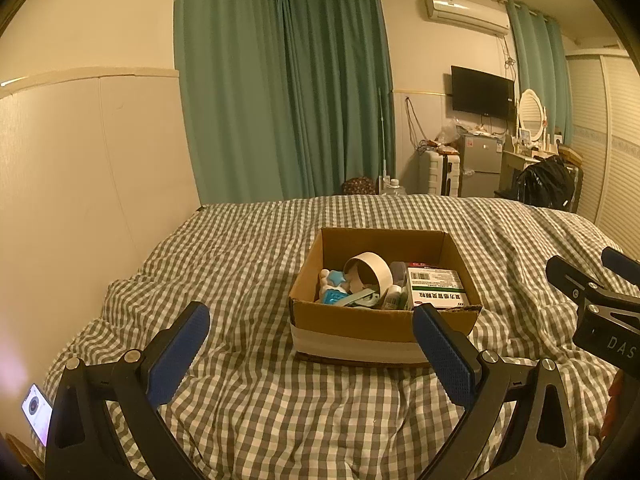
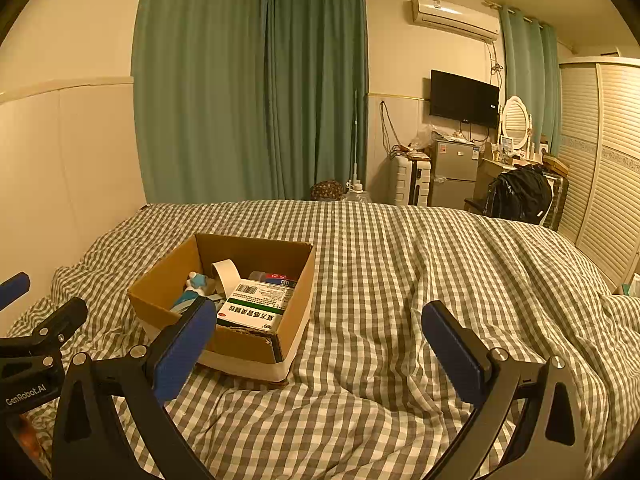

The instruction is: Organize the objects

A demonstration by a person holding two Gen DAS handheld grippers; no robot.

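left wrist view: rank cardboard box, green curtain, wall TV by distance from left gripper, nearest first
From the left gripper, open and empty:
1. Cardboard box: straight ahead on the checked bedcover, just past the fingers, slightly right of centre.
2. Green curtain: beyond the far end of the bed, ahead and a little left.
3. Wall TV: on the far wall, right of the curtain; clearly the farthest.

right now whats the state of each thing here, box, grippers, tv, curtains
cardboard box: open on top, holding items, upright on the bed
medicine box: lying flat inside the box
tape roll: tilted on the other items
left gripper: jaws open, empty
right gripper: jaws open, empty
tv: screen dark
curtains: drawn closed
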